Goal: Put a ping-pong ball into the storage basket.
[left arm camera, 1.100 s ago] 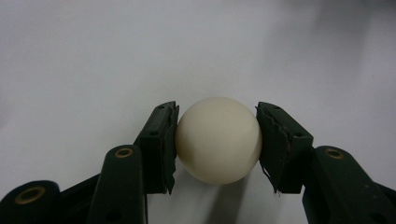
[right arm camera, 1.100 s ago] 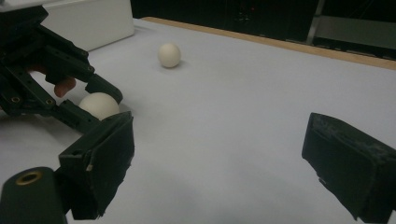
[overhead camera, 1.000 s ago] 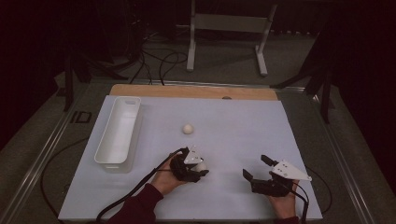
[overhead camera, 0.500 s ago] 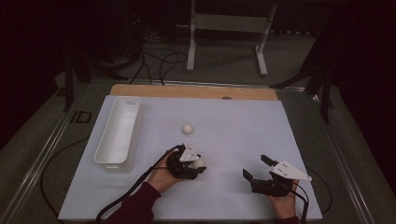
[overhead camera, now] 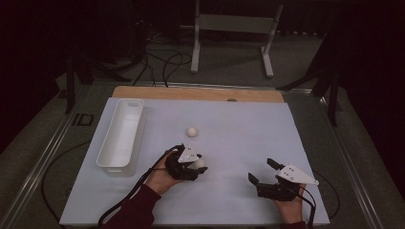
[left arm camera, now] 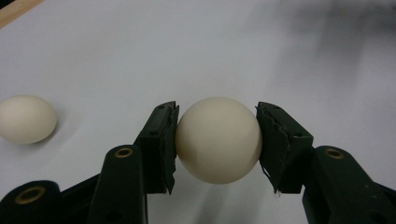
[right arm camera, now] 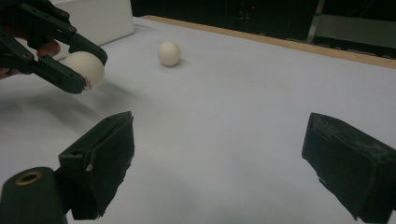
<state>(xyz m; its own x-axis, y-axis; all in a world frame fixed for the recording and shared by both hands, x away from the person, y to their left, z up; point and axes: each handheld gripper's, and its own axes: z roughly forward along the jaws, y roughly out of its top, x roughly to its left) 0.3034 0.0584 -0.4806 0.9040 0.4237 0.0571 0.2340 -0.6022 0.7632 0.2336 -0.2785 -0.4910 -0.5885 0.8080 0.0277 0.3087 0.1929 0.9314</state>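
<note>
My left gripper (left arm camera: 217, 122) is shut on a cream-white ball (left arm camera: 218, 149), with a pad pressed on each side. From above, the left gripper (overhead camera: 197, 164) is near the middle front of the white mat with the ball (overhead camera: 201, 163) at its tip. In the right gripper view the held ball (right arm camera: 84, 66) hangs just above the mat, the left gripper (right arm camera: 92, 71) around it. A second cream ball (overhead camera: 192, 131) (left arm camera: 27, 119) (right arm camera: 169, 53) lies loose farther back. My right gripper (overhead camera: 262, 171) (right arm camera: 219, 158) rests at the front right, open and holding nothing.
A long white tray (overhead camera: 122, 136) (right arm camera: 100, 18) lies along the mat's left side. A wooden strip (overhead camera: 200, 93) borders the far edge of the mat. A metal stand (overhead camera: 231, 28) and cables lie on the floor beyond the table.
My left gripper has shifted slightly left and away from me with the ball in its jaws. The right gripper and the loose ball have not moved.
</note>
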